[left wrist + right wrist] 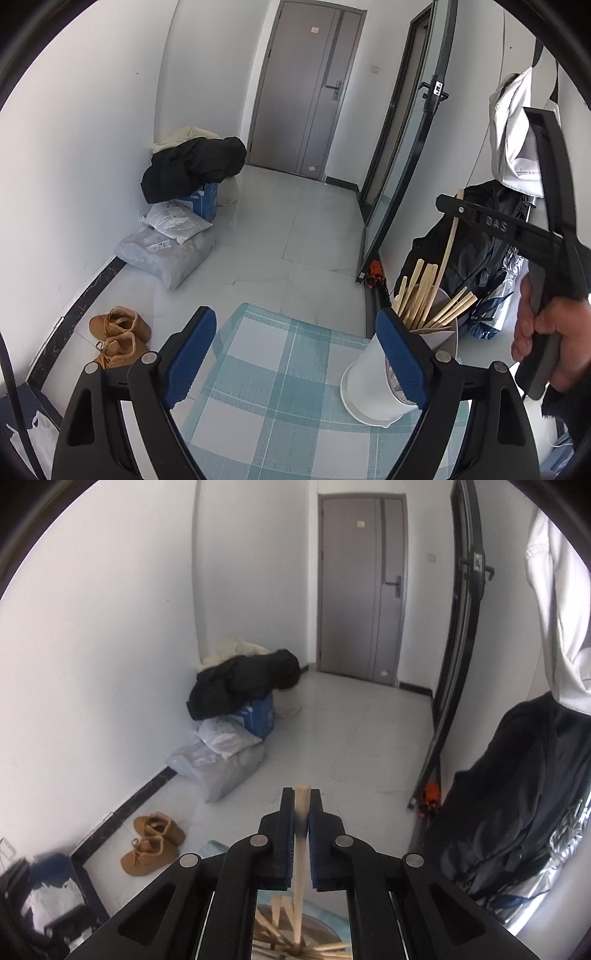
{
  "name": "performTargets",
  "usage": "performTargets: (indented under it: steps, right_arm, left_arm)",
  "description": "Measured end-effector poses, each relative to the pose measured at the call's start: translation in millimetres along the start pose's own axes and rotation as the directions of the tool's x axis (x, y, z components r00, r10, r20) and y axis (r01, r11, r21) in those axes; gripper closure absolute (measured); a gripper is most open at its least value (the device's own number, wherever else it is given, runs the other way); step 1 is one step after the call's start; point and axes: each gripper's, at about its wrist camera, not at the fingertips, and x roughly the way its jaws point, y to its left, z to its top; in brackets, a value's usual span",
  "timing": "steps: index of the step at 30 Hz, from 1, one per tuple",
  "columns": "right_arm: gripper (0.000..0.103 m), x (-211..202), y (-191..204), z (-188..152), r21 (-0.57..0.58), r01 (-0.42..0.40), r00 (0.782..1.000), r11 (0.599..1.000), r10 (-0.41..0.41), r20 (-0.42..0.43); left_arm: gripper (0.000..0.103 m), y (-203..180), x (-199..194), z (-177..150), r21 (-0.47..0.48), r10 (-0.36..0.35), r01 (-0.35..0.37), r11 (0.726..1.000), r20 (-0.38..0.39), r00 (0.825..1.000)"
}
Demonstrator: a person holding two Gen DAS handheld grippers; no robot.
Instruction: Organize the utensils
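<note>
A checked blue and white tablecloth (280, 373) carries a white holder (373, 384) full of wooden chopsticks (417, 299). The left gripper (295, 358) has its fingers wide apart, one beside the holder. The right gripper (302, 834) is clamped on one chopstick (300, 849), above the holder.

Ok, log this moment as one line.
right hand-held gripper: shut on chopstick | above white holder | left hand-held gripper: open, beside holder | chopsticks in holder
</note>
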Motion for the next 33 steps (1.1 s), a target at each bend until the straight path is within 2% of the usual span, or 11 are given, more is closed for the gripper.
performTargets:
  steps: [4, 9, 11, 12, 13, 15, 16, 17, 19, 28, 33]
  right_arm:
    - [0.098, -14.7, 10.5, -18.7, -0.051, -0.003, 0.999, 0.999, 0.005, 0.031]
    - [0.097, -12.6, 20.7, -45.1, -0.072, -0.009, 1.000, 0.997, 0.008, -0.010]
    - [0.094, -15.6, 20.0, -54.5, -0.069, 0.011, 1.000, 0.998, -0.012, -0.019]
    - [0.093, -18.8, 18.1, -58.8, -0.051, -0.005, 1.000, 0.999, 0.004, -0.024]
    - [0.089, -22.8, 16.2, -62.9, -0.031, -0.019, 0.999, 0.999, 0.019, -0.028]
    - [0.064, -32.2, 14.0, -70.0, -0.011, -0.005, 1.000, 1.000, 0.005, -0.015]
    - [0.040, -39.0, 13.2, -72.6, 0.001, 0.009, 1.000, 1.000, -0.009, 0.001]
    - [0.025, -47.1, 12.3, -76.3, 0.015, 0.025, 0.999, 1.000, -0.026, 0.023]
    - [0.022, -65.9, 12.2, -84.9, 0.038, 0.031, 0.997, 0.999, -0.033, 0.066]
    - [0.019, -128.7, 11.8, -128.5, 0.161, 0.037, 0.989, 0.986, -0.060, 0.135]
    - [0.009, -158.5, 21.4, -144.8, 0.162, 0.060, 0.978, 0.985, -0.091, 0.188]
  left_arm:
    - [0.018, -1.5, 0.5, -1.5, 0.007, -0.017, 0.017, 1.000, 0.000, 1.000]
    - [0.018, -1.3, -4.0, -3.5, 0.017, -0.024, 0.024, 1.000, 0.007, 1.000]
    - [0.018, 0.1, -4.5, -5.0, 0.013, -0.028, 0.028, 1.000, 0.000, 1.000]
    - [0.018, 0.3, -4.3, -5.4, 0.011, -0.030, 0.031, 0.999, -0.007, 1.000]
    - [0.018, 0.1, -3.0, -5.0, 0.008, -0.030, 0.030, 1.000, -0.014, 0.999]
    - [0.018, 0.4, -4.1, -4.9, 0.002, -0.033, 0.033, 0.999, -0.020, 0.999]
    - [0.018, -0.2, -4.2, -4.2, 0.000, -0.033, 0.033, 0.999, -0.021, 0.999]
    - [0.018, -0.5, -5.7, -4.1, -0.003, -0.035, 0.035, 0.999, -0.019, 0.999]
    - [0.018, -2.3, -8.3, -4.6, -0.003, -0.042, 0.042, 0.999, -0.015, 0.999]
    - [0.018, -15.4, -28.9, -10.9, 0.050, -0.043, 0.042, 0.998, 0.028, 0.999]
    - [0.018, -25.7, -44.5, -13.8, 0.085, -0.047, 0.042, 0.995, 0.056, 0.997]
